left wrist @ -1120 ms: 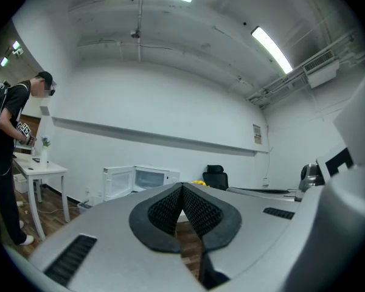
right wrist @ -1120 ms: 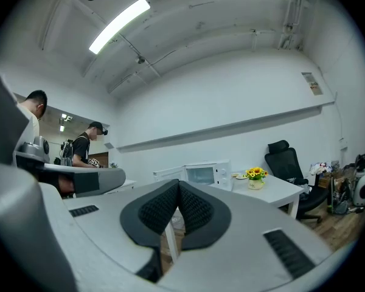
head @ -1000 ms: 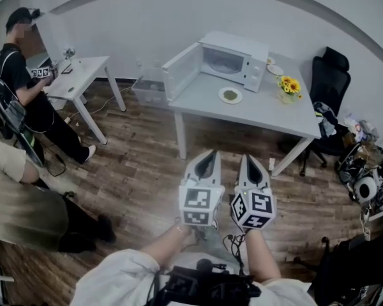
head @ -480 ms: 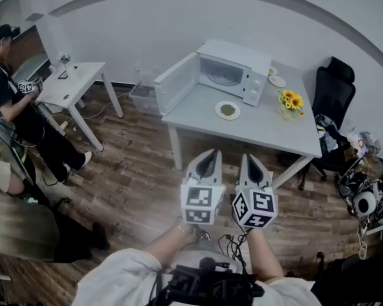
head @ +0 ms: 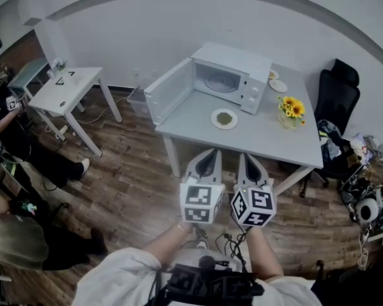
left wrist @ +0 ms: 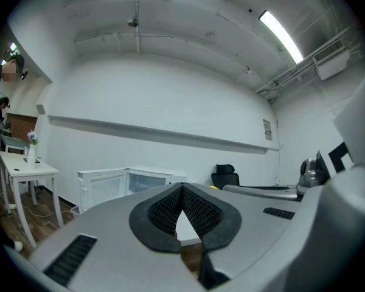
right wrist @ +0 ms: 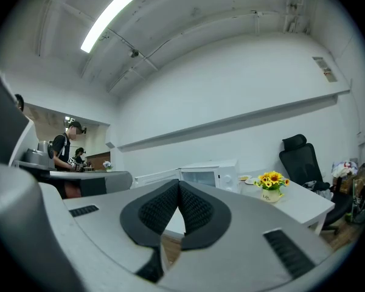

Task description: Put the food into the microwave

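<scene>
1. The white box-shaped microwave (head: 233, 75) stands at the back of a pale rectangular table (head: 268, 142). Its hinged door (head: 168, 94) is swung wide open to its left.
2. The food (head: 225, 118) is a greenish heap on a small round white plate (head: 214, 122). It lies on the tabletop just in front of the microwave, outside it.
3. A small vase of yellow sunflowers (head: 289, 109) stands to the microwave's right; the print on the vase is too small to read.
4. The grey left gripper (head: 208, 155) hangs in the air well short of the microwave, jaws pressed together on nothing.
5. The grey right gripper (head: 248, 159) is equally far from the microwave, likewise closed and empty.
6. The left marker cube (head: 201, 203) and the right marker cube (head: 253, 208) bear only black-and-white square patterns, no words.
7. A small wall notice (left wrist: 267, 129), up and to the right of the microwave, is illegible.
</scene>
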`<state>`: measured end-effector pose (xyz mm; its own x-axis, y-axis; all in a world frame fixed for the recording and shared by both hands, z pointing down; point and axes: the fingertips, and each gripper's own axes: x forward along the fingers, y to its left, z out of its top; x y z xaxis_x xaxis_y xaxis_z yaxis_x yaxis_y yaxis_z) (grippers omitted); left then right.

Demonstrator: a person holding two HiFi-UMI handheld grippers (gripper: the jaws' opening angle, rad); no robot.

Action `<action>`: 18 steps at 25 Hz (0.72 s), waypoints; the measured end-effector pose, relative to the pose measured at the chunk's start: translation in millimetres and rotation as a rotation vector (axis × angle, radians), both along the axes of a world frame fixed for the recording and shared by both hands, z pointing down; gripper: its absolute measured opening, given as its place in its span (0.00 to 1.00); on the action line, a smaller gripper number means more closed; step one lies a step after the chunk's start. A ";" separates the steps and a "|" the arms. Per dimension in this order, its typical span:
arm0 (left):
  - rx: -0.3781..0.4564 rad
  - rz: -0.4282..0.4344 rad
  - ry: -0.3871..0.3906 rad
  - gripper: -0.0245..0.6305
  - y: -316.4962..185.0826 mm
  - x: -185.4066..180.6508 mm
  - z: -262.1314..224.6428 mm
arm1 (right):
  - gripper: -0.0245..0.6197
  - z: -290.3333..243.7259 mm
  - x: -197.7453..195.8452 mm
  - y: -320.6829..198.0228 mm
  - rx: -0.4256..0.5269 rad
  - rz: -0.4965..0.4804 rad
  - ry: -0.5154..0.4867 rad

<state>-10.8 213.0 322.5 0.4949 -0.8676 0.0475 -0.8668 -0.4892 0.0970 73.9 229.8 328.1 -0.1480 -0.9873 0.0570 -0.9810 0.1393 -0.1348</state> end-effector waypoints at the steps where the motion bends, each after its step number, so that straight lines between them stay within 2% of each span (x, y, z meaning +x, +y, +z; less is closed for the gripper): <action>1: -0.002 -0.001 -0.001 0.04 -4.9 3.5 1.3 | 0.07 0.6 3.4 -5.1 0.000 0.000 -0.001; 8: -0.016 -0.017 -0.006 0.04 -31.8 17.5 7.9 | 0.07 7.0 18.1 -32.9 -0.017 -0.018 -0.004; 18: -0.034 -0.036 -0.012 0.04 -68.7 19.4 19.1 | 0.07 17.3 22.3 -67.6 -0.037 -0.028 0.003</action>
